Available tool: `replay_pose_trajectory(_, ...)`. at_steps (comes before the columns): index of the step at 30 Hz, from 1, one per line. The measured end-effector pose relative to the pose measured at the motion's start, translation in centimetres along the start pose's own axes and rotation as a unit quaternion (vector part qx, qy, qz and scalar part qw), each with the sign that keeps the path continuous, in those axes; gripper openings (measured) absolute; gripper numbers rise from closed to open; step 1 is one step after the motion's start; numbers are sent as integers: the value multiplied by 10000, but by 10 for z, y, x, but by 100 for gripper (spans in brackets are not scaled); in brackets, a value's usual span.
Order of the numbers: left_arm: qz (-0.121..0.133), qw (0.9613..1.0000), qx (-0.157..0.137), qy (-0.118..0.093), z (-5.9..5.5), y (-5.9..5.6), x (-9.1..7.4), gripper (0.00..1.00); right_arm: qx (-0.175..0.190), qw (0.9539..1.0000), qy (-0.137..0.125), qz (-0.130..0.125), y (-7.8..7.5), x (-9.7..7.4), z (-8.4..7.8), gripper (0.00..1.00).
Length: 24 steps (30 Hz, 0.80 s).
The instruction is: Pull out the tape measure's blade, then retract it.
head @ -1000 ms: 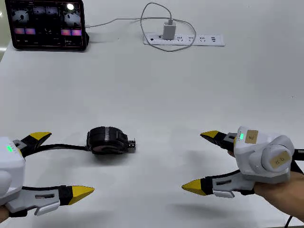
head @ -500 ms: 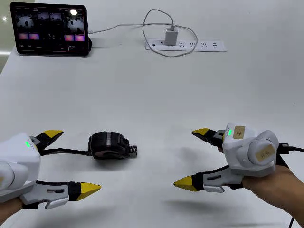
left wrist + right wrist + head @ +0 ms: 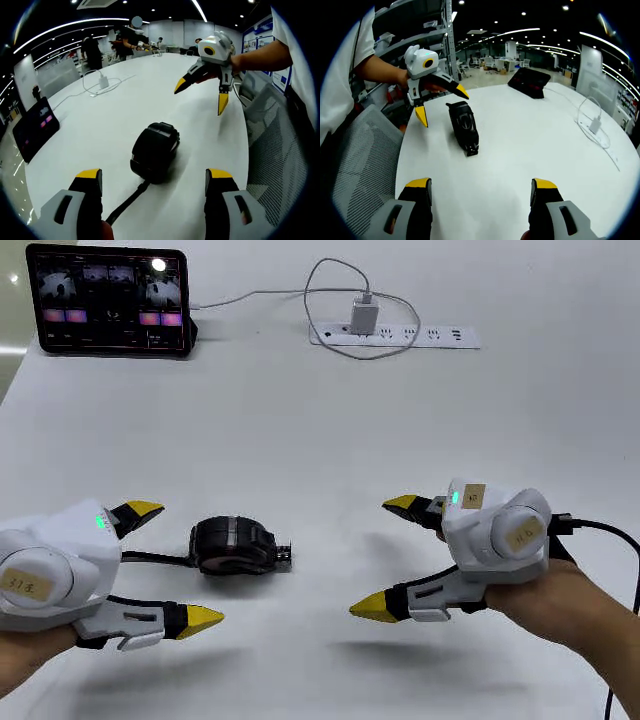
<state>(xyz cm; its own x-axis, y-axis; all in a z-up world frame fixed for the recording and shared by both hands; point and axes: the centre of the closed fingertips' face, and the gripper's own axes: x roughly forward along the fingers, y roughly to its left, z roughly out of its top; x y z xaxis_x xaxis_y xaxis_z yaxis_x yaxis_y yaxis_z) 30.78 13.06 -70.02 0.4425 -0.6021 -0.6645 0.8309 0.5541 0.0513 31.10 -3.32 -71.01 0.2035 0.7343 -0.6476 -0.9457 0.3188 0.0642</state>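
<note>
A black tape measure [image 3: 234, 546] lies on the white table [image 3: 320, 420], its blade tip facing right and a black strap trailing left. From the left gripper view the tape measure [image 3: 154, 151] sits just ahead of the jaws; from the right gripper view the tape measure [image 3: 464, 127] lies farther off. My left gripper [image 3: 170, 564] stands open, its yellow-tipped jaws to either side of the strap, just left of the case. My right gripper [image 3: 385, 555] is open too, a short way right of the blade tip, holding nothing.
A tablet [image 3: 109, 299] with a lit screen stands at the back left. A white power strip [image 3: 395, 335] with a charger and looped cable lies at the back centre. In the left gripper view people stand at the far end of the room.
Both grippers have moved inward toward the tape measure, the left from the left edge, the right from the right. The tape measure has stayed put.
</note>
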Motion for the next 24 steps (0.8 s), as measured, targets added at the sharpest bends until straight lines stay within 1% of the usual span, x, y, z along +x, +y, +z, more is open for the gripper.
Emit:
replay_pose_trajectory(3, -23, 10000, 56, 3, 0, 3, 3, 79, -37, 10000, 22, 52, 0, 3, 0, 80)
replay_pose_trajectory(6, -53, 9999, 128, 20, 1, 4, 5, 74, -108, 9997, 80, 190, 4, 7, -1, 80)
replay_pose_trajectory(12, -142, 9996, 227, 68, 1, 8, 11, 69, -176, 9993, 132, 295, 4, 12, -1, 80)
replay_pose_trajectory(20, -368, 9978, 488, 239, -1, 5, 19, 61, -281, 9986, 185, 413, 4, 20, 1, 80)
replay_pose_trajectory(24, -435, 9970, 571, 298, -2, 5, 22, 57, -328, 9983, 187, 445, 4, 23, 3, 80)
